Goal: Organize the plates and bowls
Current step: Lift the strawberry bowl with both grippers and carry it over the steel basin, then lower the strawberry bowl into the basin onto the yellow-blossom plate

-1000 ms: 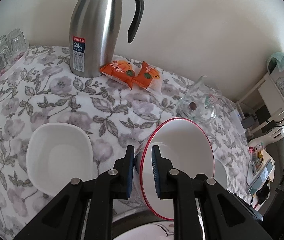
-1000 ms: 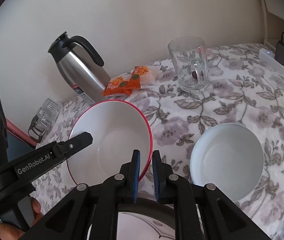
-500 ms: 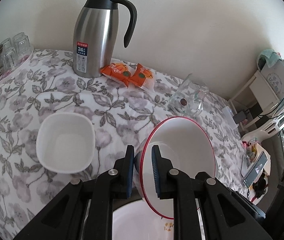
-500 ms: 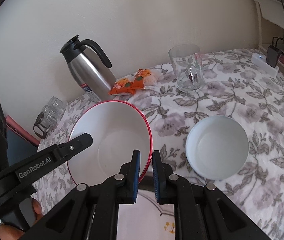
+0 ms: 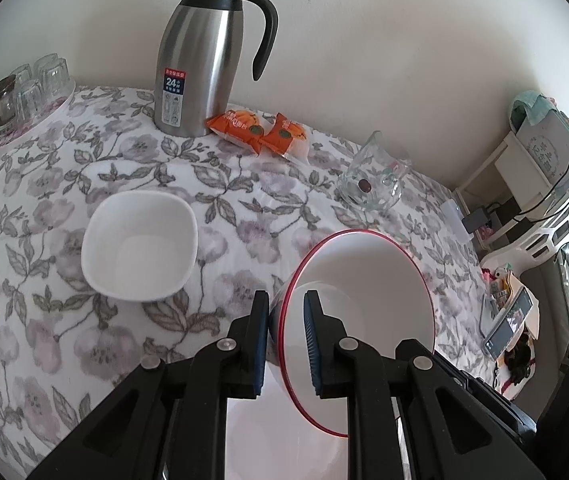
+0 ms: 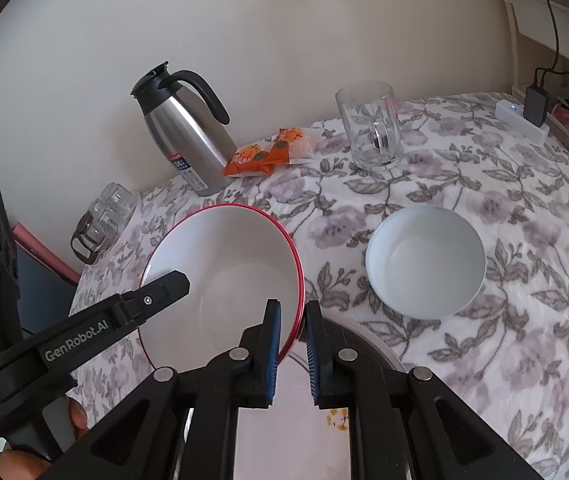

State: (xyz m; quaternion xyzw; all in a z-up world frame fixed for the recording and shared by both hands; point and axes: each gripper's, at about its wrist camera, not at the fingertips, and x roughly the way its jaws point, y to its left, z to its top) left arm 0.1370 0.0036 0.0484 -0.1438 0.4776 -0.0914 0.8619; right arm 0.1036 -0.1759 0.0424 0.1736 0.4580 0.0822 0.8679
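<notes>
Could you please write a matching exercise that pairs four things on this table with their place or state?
Things:
1. red-rimmed bowl
2. square bowl
3. glass mug
4. snack packets

Place or state:
A. lying beside the steel jug
B. held tilted by both hand-held grippers
C. upright, handle facing the right camera
D. resting alone on the tablecloth

Pairs: 1-B, 2-D, 3-C, 4-A

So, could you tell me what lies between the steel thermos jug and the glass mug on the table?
Two orange snack packets lie between the thermos jug and the glass mug, close beside the jug; the right wrist view shows it best.
</notes>
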